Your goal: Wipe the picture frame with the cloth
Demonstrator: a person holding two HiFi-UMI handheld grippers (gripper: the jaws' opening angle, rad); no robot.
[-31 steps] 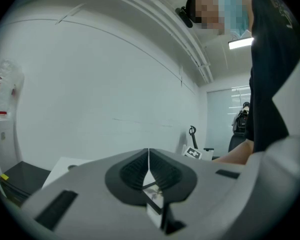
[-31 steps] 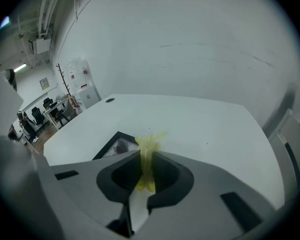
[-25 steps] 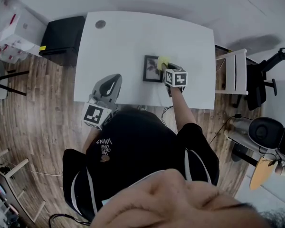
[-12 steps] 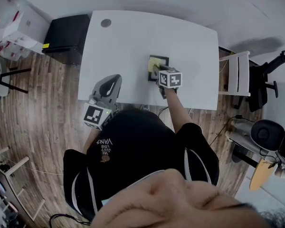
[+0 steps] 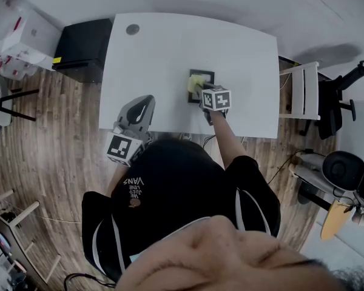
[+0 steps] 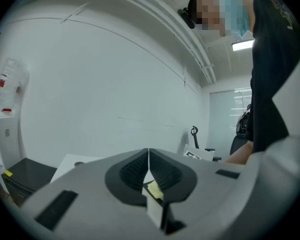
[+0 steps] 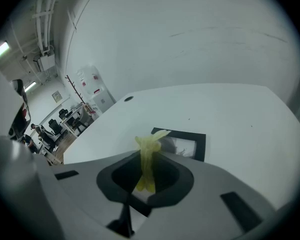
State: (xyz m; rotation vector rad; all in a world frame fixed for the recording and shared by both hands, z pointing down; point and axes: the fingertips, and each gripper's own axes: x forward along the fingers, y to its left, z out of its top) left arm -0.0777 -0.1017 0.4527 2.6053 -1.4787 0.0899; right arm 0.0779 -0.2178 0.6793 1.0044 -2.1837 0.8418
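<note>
A black picture frame (image 5: 203, 77) lies flat on the white table (image 5: 170, 53); in the right gripper view the frame (image 7: 182, 140) sits just past the jaws. My right gripper (image 5: 201, 91) is shut on a yellow cloth (image 7: 148, 156), which rests on the frame's left part (image 5: 196, 83). My left gripper (image 5: 139, 111) hangs at the table's near edge, away from the frame, its jaws closed together with nothing between them (image 6: 148, 170).
A black cabinet (image 5: 85, 48) stands at the table's left end. A white chair (image 5: 303, 90) and a black office chair (image 5: 340, 99) are to the right. A round grommet (image 5: 132, 29) marks the table's far left. The floor is wood.
The right gripper has dragged the yellow cloth leftward across the frame, from its right side to its left. The left gripper has stayed in place.
</note>
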